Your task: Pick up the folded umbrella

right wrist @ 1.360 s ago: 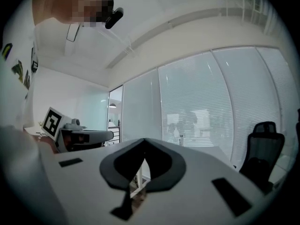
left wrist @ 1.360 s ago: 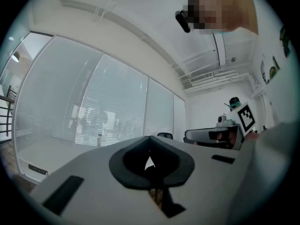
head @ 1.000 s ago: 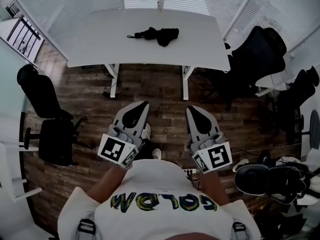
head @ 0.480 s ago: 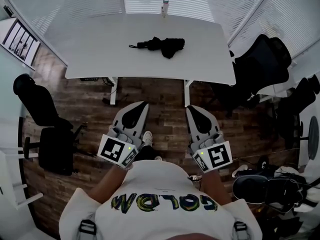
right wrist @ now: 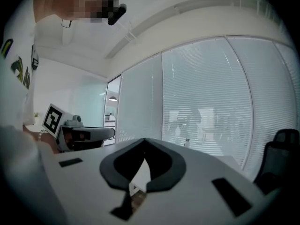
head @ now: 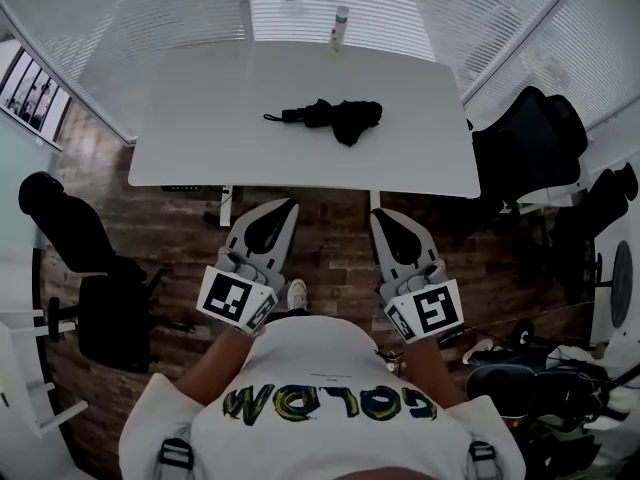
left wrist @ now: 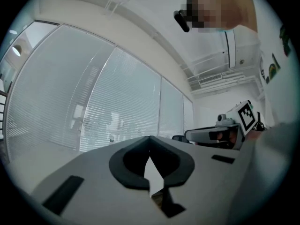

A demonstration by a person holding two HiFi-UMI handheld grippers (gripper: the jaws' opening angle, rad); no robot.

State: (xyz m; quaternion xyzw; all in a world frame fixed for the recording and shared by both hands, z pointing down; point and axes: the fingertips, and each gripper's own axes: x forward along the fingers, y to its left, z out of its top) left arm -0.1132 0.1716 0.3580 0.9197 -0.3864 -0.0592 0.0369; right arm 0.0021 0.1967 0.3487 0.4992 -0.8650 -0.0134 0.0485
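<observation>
L to R: white-and-black left gripper [head: 283,211], jaws pressed together on nothing, held level near the body, prob. because the reach hasn't begun; black folded fabric umbrella [head: 335,118] lying mid-top on the white rectangular desk [head: 200,118], far ahead; matching right gripper [head: 385,223], likewise closed, empty. Only head view shows the umbrella; gripper views catch just window blinds [left wrist: 93,102] & each other.

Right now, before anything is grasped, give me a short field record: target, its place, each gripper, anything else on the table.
target: folded black umbrella
place: lying on the white table, near its middle, untouched
left gripper: shut, empty, short of the table's near edge
right gripper: shut, empty, level with the left
also on table: bottle at the far edge
</observation>
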